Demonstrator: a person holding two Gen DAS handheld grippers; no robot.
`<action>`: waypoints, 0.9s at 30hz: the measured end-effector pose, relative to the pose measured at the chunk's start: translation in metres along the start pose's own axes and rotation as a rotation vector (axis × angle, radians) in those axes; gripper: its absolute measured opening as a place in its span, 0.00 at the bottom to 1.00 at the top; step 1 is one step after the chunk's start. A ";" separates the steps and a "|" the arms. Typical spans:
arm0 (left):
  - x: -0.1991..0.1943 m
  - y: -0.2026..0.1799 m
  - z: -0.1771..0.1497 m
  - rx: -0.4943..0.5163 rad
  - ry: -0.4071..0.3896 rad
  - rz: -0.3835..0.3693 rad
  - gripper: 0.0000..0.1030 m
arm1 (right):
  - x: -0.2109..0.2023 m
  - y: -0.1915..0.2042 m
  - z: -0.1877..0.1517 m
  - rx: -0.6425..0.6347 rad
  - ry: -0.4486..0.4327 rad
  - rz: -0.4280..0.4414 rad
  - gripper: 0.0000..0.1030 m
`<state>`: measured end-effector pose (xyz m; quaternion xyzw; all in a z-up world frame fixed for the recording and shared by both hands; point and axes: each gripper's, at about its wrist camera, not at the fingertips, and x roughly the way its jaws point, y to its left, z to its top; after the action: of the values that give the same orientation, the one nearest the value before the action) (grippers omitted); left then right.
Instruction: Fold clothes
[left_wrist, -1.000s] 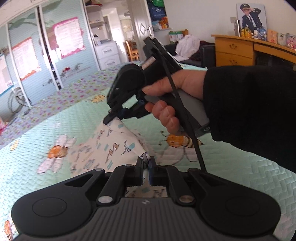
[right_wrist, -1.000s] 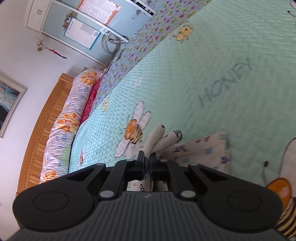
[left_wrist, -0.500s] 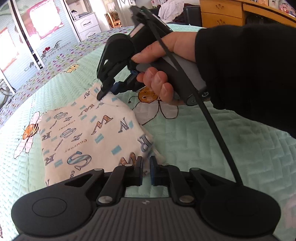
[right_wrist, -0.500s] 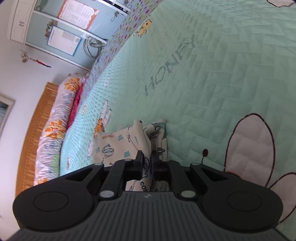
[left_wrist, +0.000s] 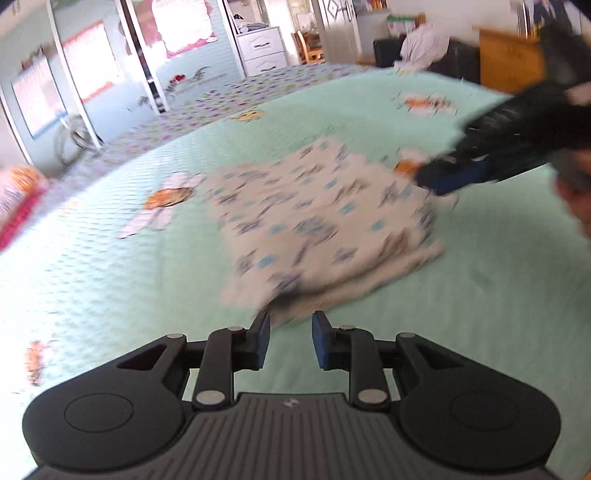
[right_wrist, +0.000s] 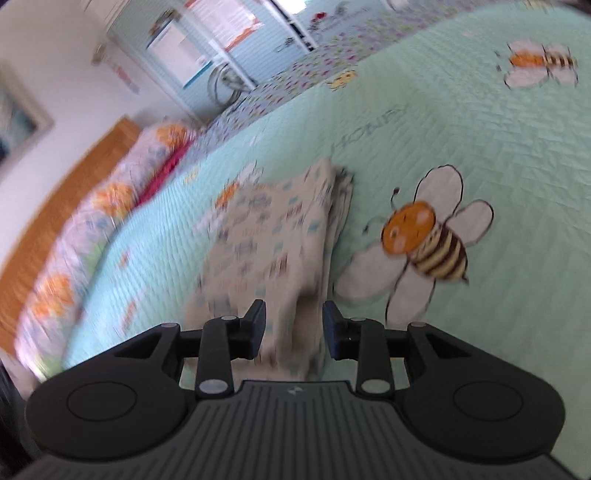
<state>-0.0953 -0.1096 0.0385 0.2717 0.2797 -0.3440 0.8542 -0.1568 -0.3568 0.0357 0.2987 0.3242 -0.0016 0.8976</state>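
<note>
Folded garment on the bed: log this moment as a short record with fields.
garment: patterned cloth, folded into a flat stack
surface: green quilt with bee prints
left gripper: jaws opening, nothing between them, just short of the stack's near corner
right gripper: jaws opening, cloth edge in the gap, pads not pressing it
image quality: motion blur in both views
</note>
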 end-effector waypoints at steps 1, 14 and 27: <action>0.000 0.001 -0.003 0.015 -0.007 0.009 0.25 | -0.002 0.011 -0.011 -0.058 -0.010 -0.038 0.34; 0.028 0.009 -0.002 0.026 -0.036 0.095 0.33 | 0.005 0.052 -0.042 -0.433 -0.060 -0.156 0.55; 0.037 0.017 -0.004 -0.032 -0.041 0.074 0.16 | 0.023 0.052 -0.041 -0.462 -0.028 -0.160 0.23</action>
<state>-0.0617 -0.1123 0.0160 0.2612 0.2570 -0.3131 0.8762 -0.1517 -0.2879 0.0250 0.0586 0.3259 -0.0027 0.9436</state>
